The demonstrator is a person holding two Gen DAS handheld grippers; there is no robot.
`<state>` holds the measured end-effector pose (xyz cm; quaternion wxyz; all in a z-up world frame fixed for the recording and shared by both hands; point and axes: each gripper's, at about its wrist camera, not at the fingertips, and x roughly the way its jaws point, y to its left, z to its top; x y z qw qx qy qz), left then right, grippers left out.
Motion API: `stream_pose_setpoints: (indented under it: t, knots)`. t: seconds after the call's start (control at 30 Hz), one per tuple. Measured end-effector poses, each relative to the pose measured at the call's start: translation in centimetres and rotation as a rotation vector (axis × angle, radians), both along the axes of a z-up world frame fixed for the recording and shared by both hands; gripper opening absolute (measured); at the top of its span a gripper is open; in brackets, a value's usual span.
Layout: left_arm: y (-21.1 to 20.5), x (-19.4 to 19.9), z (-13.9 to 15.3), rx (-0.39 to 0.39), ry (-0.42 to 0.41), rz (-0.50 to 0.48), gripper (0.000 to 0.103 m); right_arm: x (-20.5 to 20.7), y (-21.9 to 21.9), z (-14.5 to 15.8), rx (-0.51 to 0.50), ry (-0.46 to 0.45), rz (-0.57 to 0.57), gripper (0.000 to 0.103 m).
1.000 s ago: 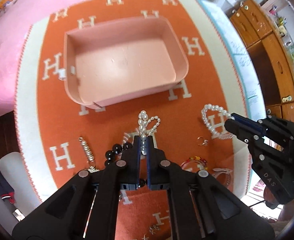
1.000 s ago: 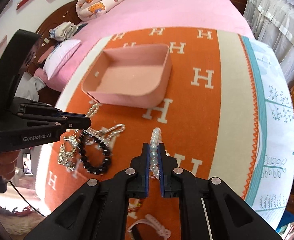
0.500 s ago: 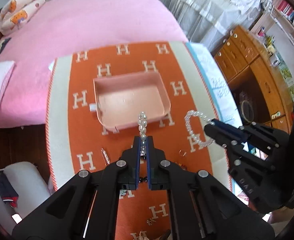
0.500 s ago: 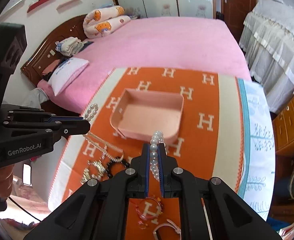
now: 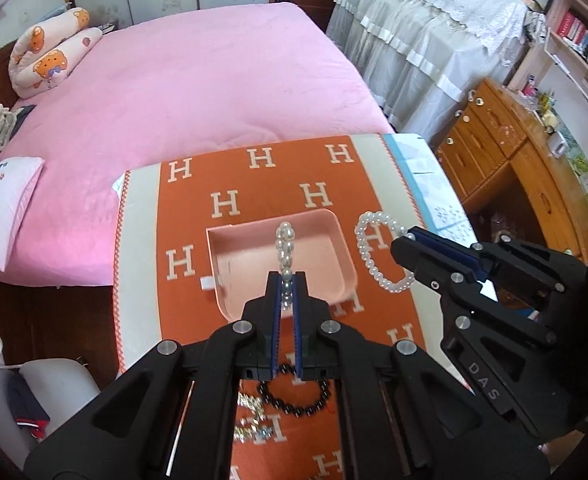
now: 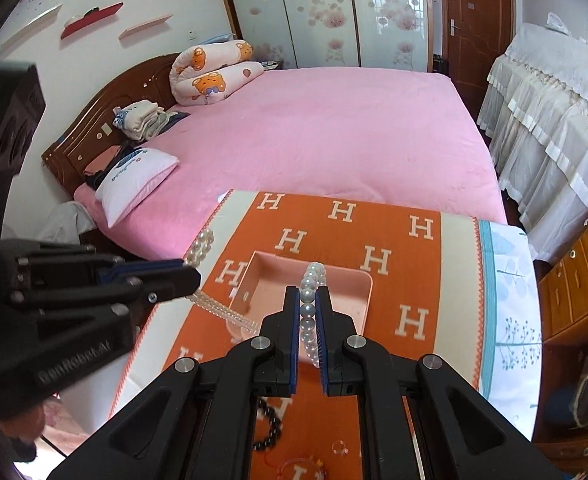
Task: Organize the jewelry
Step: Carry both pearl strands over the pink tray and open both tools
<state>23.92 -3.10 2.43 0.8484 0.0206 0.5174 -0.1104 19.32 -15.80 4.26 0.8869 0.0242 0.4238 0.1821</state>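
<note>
Left wrist view, left to right: left tongs [image 5: 288,280] at centre are pinching a pearl necklace [image 5: 284,242] w/ small beads, the top bit poking up over the pink tray [image 5: 344,276]. Right tongs [image 5: 408,242] come in from the right edge, clamped on a pearl bracelet [image 5: 374,258] w/ rounder, bigger beads, hanging just right of the tray. A black bead bracelet [image 5: 294,398] lies on the orange blanket [image 5: 182,300] at bottom centre.

Imo both strands are light, floppy & slick: they swing, and beads could roll out of the pads. Grab across the strand between beads, not on one.
</note>
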Motion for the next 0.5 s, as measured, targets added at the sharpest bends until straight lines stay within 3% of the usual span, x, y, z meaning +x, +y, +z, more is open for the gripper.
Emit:
stream_pose_setpoints:
  t: [0.5]
  knots:
    - [-1.6,5.8,-7.2,0.091,0.011,0.026,0.003,7.2,1.4,-7.5,-0.034,0.104,-0.005,0.007]
